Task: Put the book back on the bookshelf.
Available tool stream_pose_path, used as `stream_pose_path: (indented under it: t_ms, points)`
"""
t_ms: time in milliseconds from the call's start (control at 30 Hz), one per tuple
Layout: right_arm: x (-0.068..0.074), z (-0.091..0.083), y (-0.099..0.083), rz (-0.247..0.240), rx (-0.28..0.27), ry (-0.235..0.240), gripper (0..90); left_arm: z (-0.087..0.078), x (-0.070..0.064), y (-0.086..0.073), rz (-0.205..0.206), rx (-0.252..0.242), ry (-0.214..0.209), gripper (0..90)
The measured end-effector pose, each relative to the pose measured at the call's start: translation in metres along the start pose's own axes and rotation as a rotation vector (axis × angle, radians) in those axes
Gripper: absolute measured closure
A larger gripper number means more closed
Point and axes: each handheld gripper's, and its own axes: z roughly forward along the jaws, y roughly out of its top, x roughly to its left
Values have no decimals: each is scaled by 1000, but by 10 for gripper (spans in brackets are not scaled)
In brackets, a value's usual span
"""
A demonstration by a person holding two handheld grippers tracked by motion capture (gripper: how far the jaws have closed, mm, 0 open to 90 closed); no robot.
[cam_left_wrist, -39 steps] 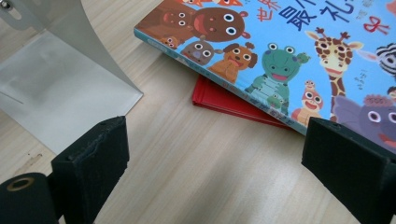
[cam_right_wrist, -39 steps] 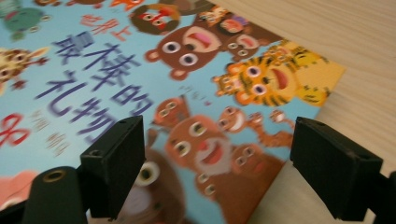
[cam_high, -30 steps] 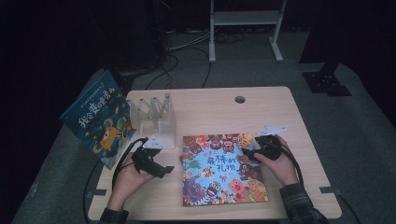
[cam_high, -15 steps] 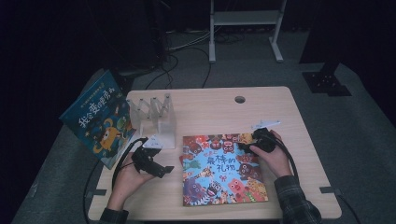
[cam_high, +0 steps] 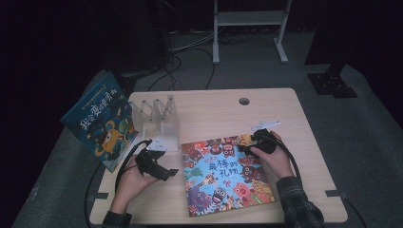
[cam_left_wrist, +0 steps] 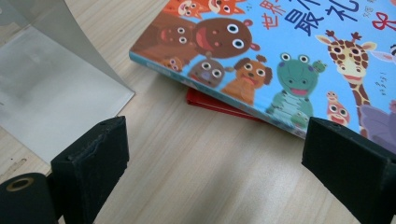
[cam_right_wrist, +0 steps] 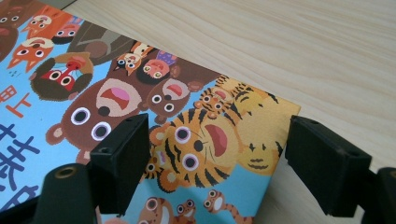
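Rightward no longer, my right gripper now straddles the picture book's one-o'clock corner, jaws wide, ready to lift; left gripper waits wide.

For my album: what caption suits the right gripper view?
Right gripper, jaws open, poised over the tiger corner of the animal picture book on the table.

place: lab-style recording setup | evidence: pale wooden desk with a round cable hole at frame centre | black cables strewn on grey carpet, upper middle | white metal stand at top | dark surroundings
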Motion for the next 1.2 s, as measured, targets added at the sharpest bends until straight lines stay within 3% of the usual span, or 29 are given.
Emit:
stream_pose_path:
  t_ms: [433,833,1067,1200]
  points:
    - [26,20,19,-65,18,60,229,5,1,-1,-7,-4,-14,64]
    - [46,31,27,-103,24,108,230,17,-2,-1,-8,25,-44,63]
    - [45,19,22,-119,49,82,224,29,-7,-2,-12,49,-77,63]
    - [39,4,12,-107,32,75,227,34,-9,-3,-19,47,-105,63]
